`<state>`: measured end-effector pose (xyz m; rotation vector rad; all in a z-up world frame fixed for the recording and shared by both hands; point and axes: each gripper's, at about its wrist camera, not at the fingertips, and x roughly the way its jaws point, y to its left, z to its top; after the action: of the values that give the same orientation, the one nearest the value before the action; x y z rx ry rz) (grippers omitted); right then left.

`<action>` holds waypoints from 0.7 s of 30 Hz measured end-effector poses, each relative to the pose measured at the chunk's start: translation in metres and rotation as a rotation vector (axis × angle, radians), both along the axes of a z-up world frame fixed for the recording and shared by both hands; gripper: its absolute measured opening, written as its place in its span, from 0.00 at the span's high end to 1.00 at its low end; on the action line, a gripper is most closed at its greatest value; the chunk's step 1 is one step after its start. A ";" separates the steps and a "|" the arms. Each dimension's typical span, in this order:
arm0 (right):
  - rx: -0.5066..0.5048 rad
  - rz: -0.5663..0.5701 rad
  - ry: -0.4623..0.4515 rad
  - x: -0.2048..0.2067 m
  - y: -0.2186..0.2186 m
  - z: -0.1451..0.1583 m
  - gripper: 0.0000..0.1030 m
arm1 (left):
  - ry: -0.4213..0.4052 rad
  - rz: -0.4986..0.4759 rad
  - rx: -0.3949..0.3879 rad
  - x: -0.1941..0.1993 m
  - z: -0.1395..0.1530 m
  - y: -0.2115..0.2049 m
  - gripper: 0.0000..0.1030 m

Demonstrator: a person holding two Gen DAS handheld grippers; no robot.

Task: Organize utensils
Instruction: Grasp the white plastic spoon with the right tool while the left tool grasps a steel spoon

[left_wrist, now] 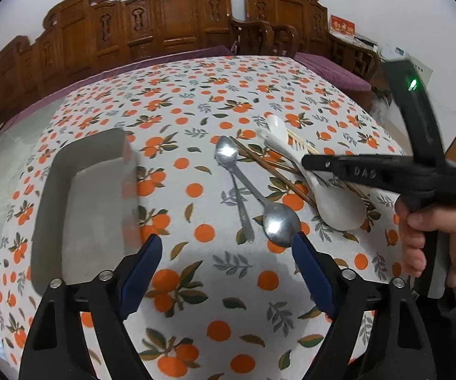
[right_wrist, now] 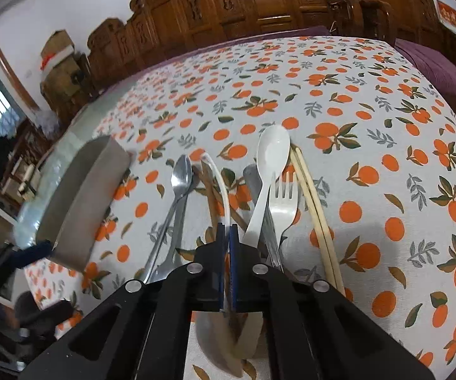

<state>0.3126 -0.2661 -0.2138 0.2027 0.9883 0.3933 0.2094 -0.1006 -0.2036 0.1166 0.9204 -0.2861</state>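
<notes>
A pile of utensils lies on the orange-print tablecloth: two metal spoons [left_wrist: 228, 155], a large white ceramic spoon [left_wrist: 338, 205], a smaller white spoon [right_wrist: 272, 145], a white fork [right_wrist: 283, 199], dark chopsticks [left_wrist: 275, 171] and pale chopsticks [right_wrist: 316, 218]. A grey rectangular tray [left_wrist: 91, 196] sits to the left. My left gripper [left_wrist: 228, 243] is open and empty, just in front of one metal spoon's bowl [left_wrist: 280, 224]. My right gripper [right_wrist: 227, 231] is shut on the thin handle of the large white ceramic spoon [right_wrist: 220, 183], whose bowl lies under its body.
The tray also shows in the right wrist view [right_wrist: 82, 196]. Carved wooden chairs [left_wrist: 170, 15] line the table's far side. A purple cloth [left_wrist: 332, 69] edges the table beyond the print. The table's right edge is near the person's hand [left_wrist: 433, 237].
</notes>
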 end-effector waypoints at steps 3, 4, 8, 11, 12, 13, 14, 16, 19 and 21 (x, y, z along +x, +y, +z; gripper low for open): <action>0.018 -0.006 -0.009 0.000 -0.004 0.004 0.97 | 0.024 -0.005 0.020 0.011 -0.011 -0.007 0.30; 0.021 -0.012 -0.010 0.001 -0.006 0.005 0.97 | 0.032 -0.004 0.028 0.015 -0.015 -0.009 0.32; 0.036 -0.032 -0.030 0.000 -0.016 0.011 1.00 | 0.059 0.002 0.030 0.031 -0.028 -0.013 0.41; 0.047 -0.047 -0.032 0.002 -0.024 0.012 1.00 | 0.065 0.000 0.038 0.043 -0.034 -0.017 0.45; 0.047 -0.049 -0.030 0.002 -0.025 0.011 1.00 | 0.072 -0.003 0.042 0.048 -0.037 -0.018 0.46; 0.046 -0.050 -0.028 0.003 -0.025 0.010 1.00 | 0.075 -0.006 0.044 0.050 -0.038 -0.020 0.47; 0.044 -0.050 -0.024 0.003 -0.025 0.008 1.00 | 0.081 -0.011 0.052 0.054 -0.041 -0.022 0.49; 0.035 -0.044 -0.026 0.004 -0.025 0.007 0.99 | 0.096 -0.011 0.066 0.061 -0.047 -0.024 0.56; 0.047 -0.033 -0.032 0.003 -0.023 0.008 0.99 | 0.118 -0.013 0.066 0.066 -0.053 -0.025 0.66; 0.045 -0.034 -0.033 0.003 -0.022 0.008 0.99 | 0.125 -0.015 0.061 0.069 -0.057 -0.025 0.66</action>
<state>0.3157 -0.2882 -0.2060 0.2525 0.9426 0.3864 0.2782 -0.1255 -0.2602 0.1631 1.0525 -0.2821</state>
